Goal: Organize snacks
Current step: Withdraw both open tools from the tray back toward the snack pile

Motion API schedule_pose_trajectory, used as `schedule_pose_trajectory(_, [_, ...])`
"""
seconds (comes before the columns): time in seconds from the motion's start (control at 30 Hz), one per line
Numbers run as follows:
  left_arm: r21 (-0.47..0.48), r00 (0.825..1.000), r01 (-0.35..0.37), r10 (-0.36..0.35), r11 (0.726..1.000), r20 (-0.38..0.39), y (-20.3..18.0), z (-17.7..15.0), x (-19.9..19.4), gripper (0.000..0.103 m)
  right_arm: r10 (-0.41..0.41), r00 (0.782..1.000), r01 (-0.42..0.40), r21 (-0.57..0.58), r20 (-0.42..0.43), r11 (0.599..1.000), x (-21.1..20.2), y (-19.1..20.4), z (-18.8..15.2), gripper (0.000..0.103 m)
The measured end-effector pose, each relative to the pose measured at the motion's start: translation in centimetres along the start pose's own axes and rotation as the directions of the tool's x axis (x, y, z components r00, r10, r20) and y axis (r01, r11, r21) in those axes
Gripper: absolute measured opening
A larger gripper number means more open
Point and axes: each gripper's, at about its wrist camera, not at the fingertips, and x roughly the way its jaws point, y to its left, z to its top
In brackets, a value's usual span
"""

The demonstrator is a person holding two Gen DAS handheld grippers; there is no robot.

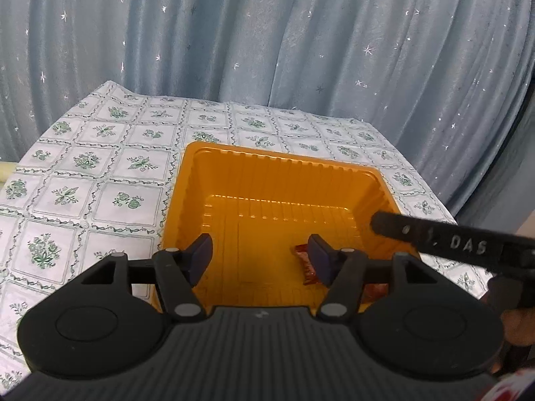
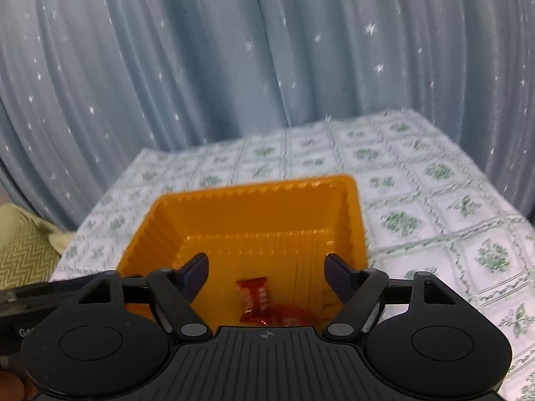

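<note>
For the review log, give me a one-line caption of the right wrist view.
Open right gripper above an orange tray holding red-wrapped snacks on a floral tablecloth.

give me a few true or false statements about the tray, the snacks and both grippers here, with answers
1. The orange plastic tray sits on a floral tablecloth. True.
2. The left hand-held gripper is shut on a snack. False: its jaws are open and empty.
3. A red-wrapped snack lies inside the tray. True.
4. The right hand-held gripper is open above the tray. True.
5. The tray is filled to the rim with snacks. False: most of its floor is bare.
6. A bare white wall stands behind the table. False: a blue star-patterned curtain hangs there.
</note>
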Motion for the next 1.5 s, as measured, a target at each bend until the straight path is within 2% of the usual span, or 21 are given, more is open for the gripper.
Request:
schedule_pose_trajectory(0.17, [-0.003, 1.0, -0.002, 0.002, 1.0, 0.016, -0.4, -0.5, -2.7, 0.065, -0.021, 1.0, 0.021, -0.014, 0.01, 1.0, -3.0, 0.2, 0.0, 0.076])
schedule_pose_trajectory(0.53, [-0.016, 0.998, -0.01, 0.011, 1.0, 0.06, -2.8, -3.5, -12.4, 0.077, -0.086, 0.996, 0.086, 0.001, 0.016, 0.996, -12.8, 1.2, -2.5, 0.076])
schedule_pose_trajectory(0.67, [-0.027, 0.997, -0.017, 0.019, 0.999, 0.077, -3.5, -5.1, -16.2, 0.081, -0.092, 0.996, 0.092, 0.003, 0.018, 0.996, -16.1, 1.9, -3.5, 0.076])
schedule_pose_trajectory(0.9, [-0.052, 0.994, -0.038, 0.043, 0.998, 0.103, -3.6, -7.8, -21.8, 0.094, -0.084, 0.996, 0.084, -0.003, 0.023, 0.996, -21.2, 3.5, -6.1, 0.076])
schedule_pose_trajectory(1.13, [-0.072, 0.991, -0.084, 0.091, 0.994, 0.097, -2.7, -11.3, -24.6, 0.101, -0.089, 0.996, 0.089, -0.006, 0.015, 0.996, -24.3, 4.8, -9.9, 0.076])
schedule_pose_trajectory(1.33, [-0.102, 0.991, -0.11, 0.116, 0.989, 0.062, -1.1, -14.5, -25.6, 0.102, -0.092, 0.995, 0.092, -0.028, 0.025, 0.995, -25.4, 5.7, -13.5, 0.076])
schedule_pose_trajectory(1.5, [-0.09, 0.99, -0.133, 0.136, 0.987, 0.029, -0.4, -16.9, -26.2, 0.102, -0.09, 0.996, 0.09, 0.028, 0.008, 0.996, -25.8, 5.2, -15.9, 0.076])
